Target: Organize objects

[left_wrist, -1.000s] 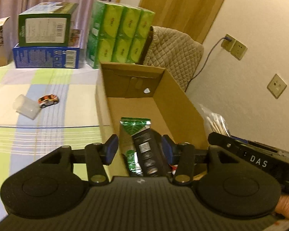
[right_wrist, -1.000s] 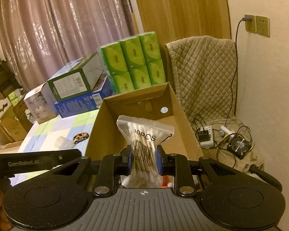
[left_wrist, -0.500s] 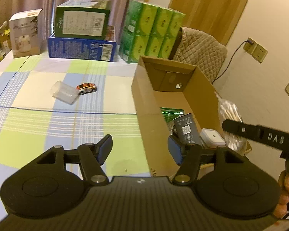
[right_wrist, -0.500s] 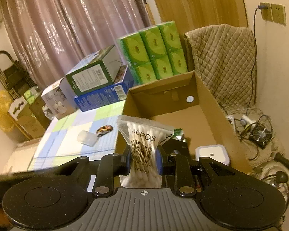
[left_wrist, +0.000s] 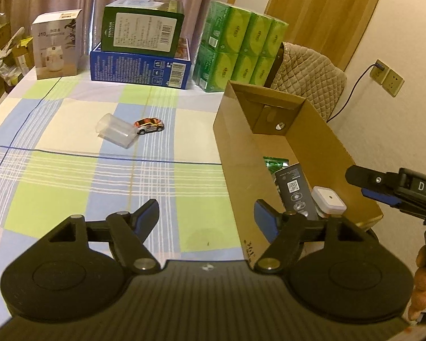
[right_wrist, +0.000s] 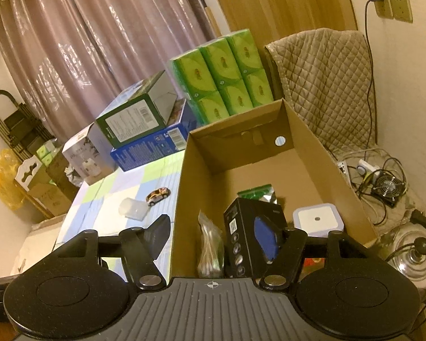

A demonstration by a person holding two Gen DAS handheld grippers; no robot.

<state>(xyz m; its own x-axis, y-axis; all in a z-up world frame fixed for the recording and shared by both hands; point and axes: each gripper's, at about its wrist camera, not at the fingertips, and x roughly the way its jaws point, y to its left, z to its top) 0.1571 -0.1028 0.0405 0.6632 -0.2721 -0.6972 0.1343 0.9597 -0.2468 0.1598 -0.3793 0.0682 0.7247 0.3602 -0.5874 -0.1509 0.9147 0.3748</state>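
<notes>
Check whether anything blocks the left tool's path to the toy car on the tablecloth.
Nothing visible does. The left tool is open above bare tablecloth, and the toy car lies ahead in the open. The clear plastic case sits against its left side, not in front.

We see a matt brown cardboard box on a smooth checked tablecloth. Beside a glossy toy car lies a clear plastic case. The tissue packs wear shiny plastic wrap; the chair cover is quilted cloth.
</notes>
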